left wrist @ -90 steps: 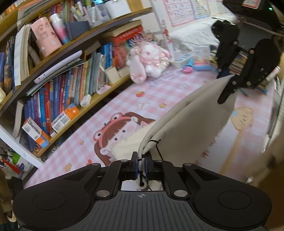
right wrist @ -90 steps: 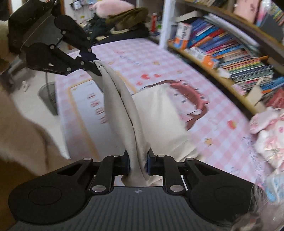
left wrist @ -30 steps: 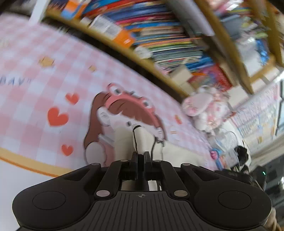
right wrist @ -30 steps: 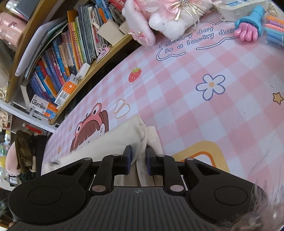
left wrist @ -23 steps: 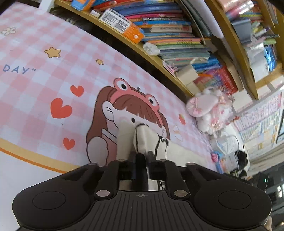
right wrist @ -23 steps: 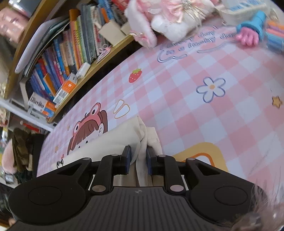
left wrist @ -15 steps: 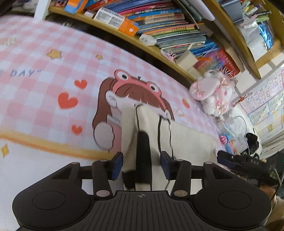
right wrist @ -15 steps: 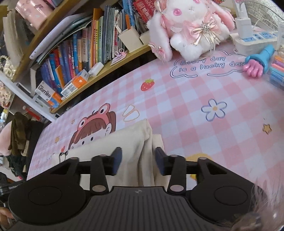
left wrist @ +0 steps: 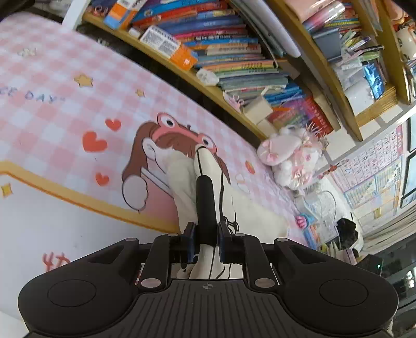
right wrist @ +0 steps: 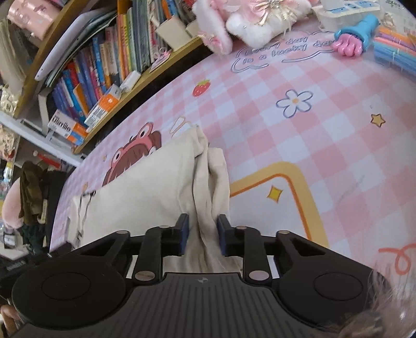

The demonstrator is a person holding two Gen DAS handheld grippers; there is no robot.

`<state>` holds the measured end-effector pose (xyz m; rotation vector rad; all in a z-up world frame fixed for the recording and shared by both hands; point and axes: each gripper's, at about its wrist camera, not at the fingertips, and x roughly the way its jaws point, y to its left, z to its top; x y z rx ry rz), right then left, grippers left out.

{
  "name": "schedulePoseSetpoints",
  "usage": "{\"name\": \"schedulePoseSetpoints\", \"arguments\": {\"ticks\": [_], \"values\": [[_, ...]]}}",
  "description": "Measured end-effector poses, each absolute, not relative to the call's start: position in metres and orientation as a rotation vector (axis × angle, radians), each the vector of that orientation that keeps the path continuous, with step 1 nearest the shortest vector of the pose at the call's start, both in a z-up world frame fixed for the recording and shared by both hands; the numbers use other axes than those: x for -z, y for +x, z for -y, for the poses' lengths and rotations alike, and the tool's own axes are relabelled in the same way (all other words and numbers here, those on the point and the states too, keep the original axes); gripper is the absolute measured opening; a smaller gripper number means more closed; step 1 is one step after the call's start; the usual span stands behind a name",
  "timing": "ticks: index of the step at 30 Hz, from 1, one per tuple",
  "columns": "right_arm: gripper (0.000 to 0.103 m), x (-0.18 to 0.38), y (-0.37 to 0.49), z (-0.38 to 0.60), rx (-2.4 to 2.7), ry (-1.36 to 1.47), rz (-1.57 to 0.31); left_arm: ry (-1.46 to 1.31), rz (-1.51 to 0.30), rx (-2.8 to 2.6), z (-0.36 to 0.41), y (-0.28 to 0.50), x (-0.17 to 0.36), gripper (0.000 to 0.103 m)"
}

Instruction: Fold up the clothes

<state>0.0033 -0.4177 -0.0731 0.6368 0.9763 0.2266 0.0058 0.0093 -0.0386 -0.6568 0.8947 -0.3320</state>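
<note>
A cream garment [right wrist: 145,192] with a black drawstring lies folded on the pink checkered mat [right wrist: 299,135]. In the left wrist view its waist end [left wrist: 184,179] with a black strip [left wrist: 205,202] runs out ahead of my left gripper [left wrist: 206,243], whose jaws stand slightly apart around the strip and cloth. My right gripper [right wrist: 202,238] is open, its blue pads on either side of a bunched fold of the garment [right wrist: 208,197] without pinching it.
A low bookshelf [left wrist: 234,59] full of books borders the mat's far side. A pink plush rabbit [left wrist: 291,156] sits beside it. A pink hand toy [right wrist: 356,36], coloured pens [right wrist: 395,49] and a power strip [right wrist: 345,7] lie at the mat's far right.
Both grippers lowered the garment onto the mat, then opened and let go of it. The left jaws have narrowed again around the black strip.
</note>
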Motion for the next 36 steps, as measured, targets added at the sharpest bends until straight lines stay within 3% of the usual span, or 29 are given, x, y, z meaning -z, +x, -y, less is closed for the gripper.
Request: {"name": "schedulePoseSetpoints", "arguments": {"ticks": [7, 9, 11, 13, 15, 19, 29, 30, 31, 34, 36], "values": [[0.019, 0.078, -0.005, 0.412, -0.241, 0.655, -0.961, -0.617, -0.921, 0.264, -0.018, 0.01, 0.048, 0.019], [0.02, 0.077, -0.005, 0.412, -0.242, 0.649, -0.963, -0.576, -0.927, 0.25, -0.017, 0.011, 0.047, 0.025], [0.022, 0.075, -0.005, 0.411, -0.236, 0.64, -0.965, -0.484, -0.93, 0.236, -0.011, 0.01, 0.041, 0.039], [0.03, 0.073, -0.005, 0.412, -0.23, 0.633, -0.966, -0.401, -0.934, 0.228, -0.006, 0.006, 0.039, 0.051], [0.041, 0.072, -0.007, 0.414, -0.209, 0.64, -0.974, -0.34, -0.937, 0.224, -0.003, 0.003, 0.038, 0.052], [0.043, 0.076, -0.012, 0.422, -0.205, 0.698, -0.992, -0.417, -0.961, 0.224, -0.01, 0.003, 0.046, 0.056], [0.045, 0.078, -0.003, 0.412, -0.222, 0.709, -1.007, -0.608, -0.983, 0.235, -0.013, 0.014, 0.066, 0.053], [0.043, 0.078, -0.002, 0.41, -0.22, 0.702, -1.006, -0.622, -0.984, 0.237, -0.013, 0.015, 0.067, 0.05], [0.035, 0.079, 0.0, 0.408, -0.218, 0.693, -1.011, -0.641, -0.994, 0.244, -0.011, 0.015, 0.068, 0.036], [0.024, 0.075, -0.001, 0.399, -0.228, 0.646, -0.994, -0.613, -0.98, 0.256, -0.003, 0.013, 0.061, 0.022], [0.019, 0.064, -0.006, 0.389, -0.245, 0.541, -0.944, -0.541, -0.951, 0.275, 0.005, 0.009, 0.05, 0.02]]}}
